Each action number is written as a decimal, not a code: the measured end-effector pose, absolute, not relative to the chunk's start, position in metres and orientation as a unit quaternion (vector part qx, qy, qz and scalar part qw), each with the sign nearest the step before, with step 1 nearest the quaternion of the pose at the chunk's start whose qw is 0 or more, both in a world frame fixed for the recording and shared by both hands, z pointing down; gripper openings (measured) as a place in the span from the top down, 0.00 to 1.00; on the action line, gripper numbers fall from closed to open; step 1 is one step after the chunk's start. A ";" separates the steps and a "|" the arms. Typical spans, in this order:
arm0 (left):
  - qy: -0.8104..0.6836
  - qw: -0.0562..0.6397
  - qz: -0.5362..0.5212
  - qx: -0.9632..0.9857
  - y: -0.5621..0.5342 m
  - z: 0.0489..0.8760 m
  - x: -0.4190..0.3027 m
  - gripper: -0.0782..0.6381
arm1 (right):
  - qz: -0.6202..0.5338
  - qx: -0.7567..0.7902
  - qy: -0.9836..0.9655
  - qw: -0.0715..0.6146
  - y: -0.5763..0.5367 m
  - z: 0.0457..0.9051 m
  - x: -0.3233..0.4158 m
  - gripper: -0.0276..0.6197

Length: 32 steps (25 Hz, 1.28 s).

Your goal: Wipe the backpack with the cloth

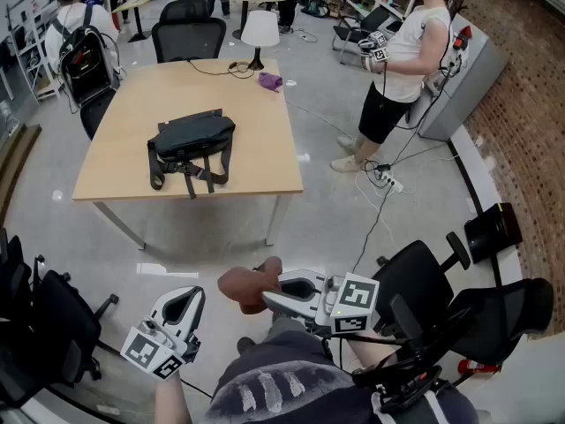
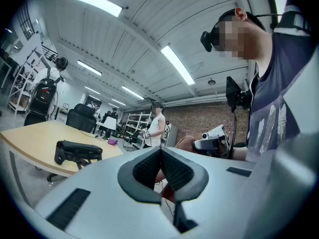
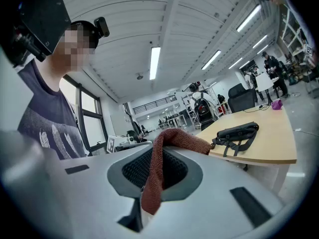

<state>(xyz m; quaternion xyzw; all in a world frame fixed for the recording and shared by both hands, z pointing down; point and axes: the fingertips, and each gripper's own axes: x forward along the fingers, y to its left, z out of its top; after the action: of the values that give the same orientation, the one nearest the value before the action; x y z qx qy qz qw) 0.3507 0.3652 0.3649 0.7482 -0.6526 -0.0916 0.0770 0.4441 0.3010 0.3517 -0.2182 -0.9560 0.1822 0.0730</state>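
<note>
Head view has both grippers low, close to the person's body, with the desk [image 1: 124, 148] well ahead of them across a stretch of bare floor. The right gripper [image 1: 269, 297] is clamped on the cloth [image 1: 245, 288], a reddish-brown bunch that bulges out past its jaw tips toward the left gripper [image 1: 187, 303]. In the right gripper view the cloth [image 3: 159, 163] runs up between the jaws, folds over at the top and hangs down in front of the right gripper [image 3: 154, 158].

The left gripper holds nothing. In its own view the left gripper [image 2: 160, 153] has its two dark pads pressed together, with nothing between them.

The backpack [image 1: 190, 140] is black and lies flat near the middle of the desk, its straps trailing toward the near edge. It is well apart from both grippers and neither touches it. From the right gripper it sits ahead and off to the right, the backpack [image 3: 237, 132] resting on the desk [image 3: 269, 138]. From the left gripper the backpack [image 2: 77, 151] lies ahead and to the left, on the desk [image 2: 30, 133].

Farther beyond the backpack, at the desk's far edge, stand a white lamp [image 1: 259, 32] and a small purple object [image 1: 270, 80]. Another person [image 1: 402, 60] stands past the desk's right side.
</note>
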 end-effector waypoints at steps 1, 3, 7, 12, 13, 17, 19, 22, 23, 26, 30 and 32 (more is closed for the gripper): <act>-0.655 0.078 -0.092 0.746 0.362 0.366 0.345 0.88 | 0.184 -0.220 -0.955 0.075 0.297 0.354 0.438 0.91; -0.658 0.079 -0.091 0.743 0.353 0.369 0.333 0.88 | 0.184 -0.229 -0.953 0.075 0.288 0.358 0.425 0.91; -0.668 0.085 -0.080 0.735 0.320 0.382 0.300 0.88 | 0.175 -0.257 -0.948 0.067 0.259 0.366 0.384 0.91; -0.678 0.096 -0.059 0.726 0.253 0.381 0.260 0.88 | 0.194 -0.276 -0.939 0.065 0.194 0.374 0.333 0.91; -0.681 0.097 -0.052 0.724 0.237 0.377 0.253 0.88 | 0.189 -0.281 -0.938 0.069 0.181 0.375 0.323 0.91; -0.694 0.091 -0.035 0.713 0.177 0.362 0.229 0.88 | 0.131 -0.306 -0.938 0.092 0.138 0.380 0.291 0.91; -0.699 0.093 -0.031 0.708 0.154 0.361 0.219 0.88 | 0.117 -0.304 -0.940 0.102 0.113 0.385 0.278 0.91; -0.699 0.108 -0.025 0.707 0.128 0.365 0.209 0.88 | 0.101 -0.275 -0.948 0.124 0.071 0.392 0.260 0.91; -0.695 0.114 -0.020 0.710 0.120 0.367 0.206 0.88 | 0.097 -0.259 -0.952 0.132 0.056 0.395 0.255 0.91; -0.681 0.124 -0.013 0.721 0.089 0.372 0.182 0.88 | 0.122 -0.190 -0.963 0.149 0.002 0.409 0.235 0.91; -0.672 0.122 -0.020 0.730 0.053 0.379 0.131 0.88 | 0.207 -0.073 -0.962 0.165 -0.073 0.434 0.192 0.91; -0.667 0.124 -0.031 0.734 0.043 0.387 0.103 0.88 | 0.216 -0.039 -0.960 0.175 -0.096 0.445 0.169 0.91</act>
<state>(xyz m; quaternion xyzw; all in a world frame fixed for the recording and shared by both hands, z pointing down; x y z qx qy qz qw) 0.1026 0.0426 0.3871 0.7339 -0.6672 -0.0306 0.1241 0.1693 -0.0957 0.4448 -0.0390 -0.9598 0.2157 0.1755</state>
